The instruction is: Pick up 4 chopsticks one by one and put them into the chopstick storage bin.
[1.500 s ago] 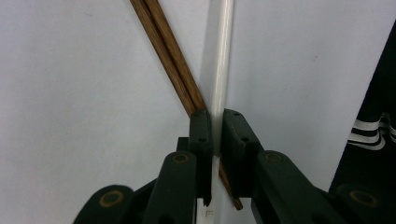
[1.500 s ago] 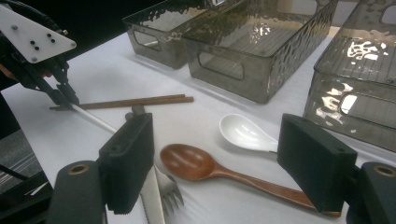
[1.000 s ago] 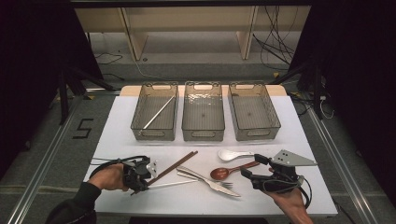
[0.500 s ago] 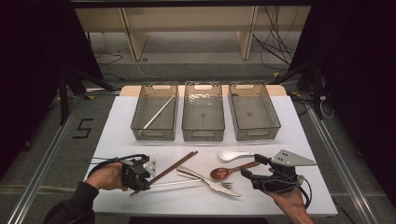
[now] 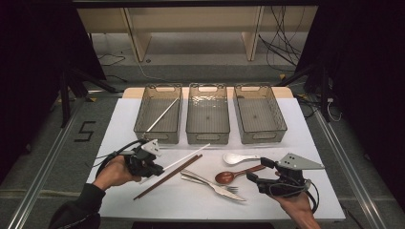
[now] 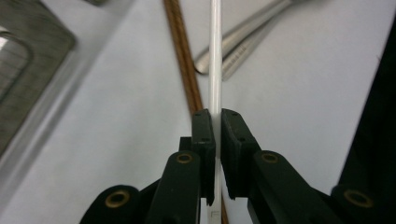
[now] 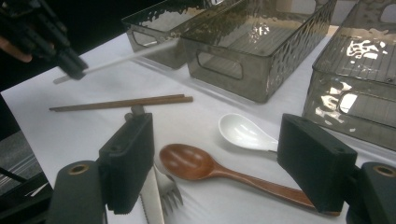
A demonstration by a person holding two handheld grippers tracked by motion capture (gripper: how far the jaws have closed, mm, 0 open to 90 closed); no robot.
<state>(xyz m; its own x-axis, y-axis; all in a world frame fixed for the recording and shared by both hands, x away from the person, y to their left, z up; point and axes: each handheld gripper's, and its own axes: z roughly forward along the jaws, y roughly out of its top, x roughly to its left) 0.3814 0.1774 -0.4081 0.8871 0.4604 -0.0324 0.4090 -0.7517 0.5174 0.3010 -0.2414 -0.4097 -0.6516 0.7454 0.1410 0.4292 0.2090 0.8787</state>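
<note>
My left gripper (image 5: 154, 168) is shut on the near end of a white chopstick (image 5: 187, 156), which slants up off the table toward the bins. In the left gripper view both pads pinch the white chopstick (image 6: 215, 56) at the gripper (image 6: 218, 116), above a brown chopstick (image 6: 184, 56). The brown chopstick pair (image 5: 169, 176) lies flat on the white table. Over at the right my right gripper (image 5: 256, 171) stands open, its jaws (image 7: 220, 140) either side of a wooden spoon (image 7: 196, 163) without touching it. The left gripper (image 7: 70, 63) and its white chopstick (image 7: 126, 57) show far off.
Three grey see-through bins stand at the back: left (image 5: 138, 125), holding another white chopstick (image 5: 162, 114), middle (image 5: 207, 138), right (image 5: 260, 136). A white spoon (image 5: 236, 158), the wooden spoon (image 5: 228, 177), a fork and a knife (image 5: 212, 183) lie mid-table.
My left gripper has risen a little with the white chopstick, lifting it off the table. The right gripper has kept still.
</note>
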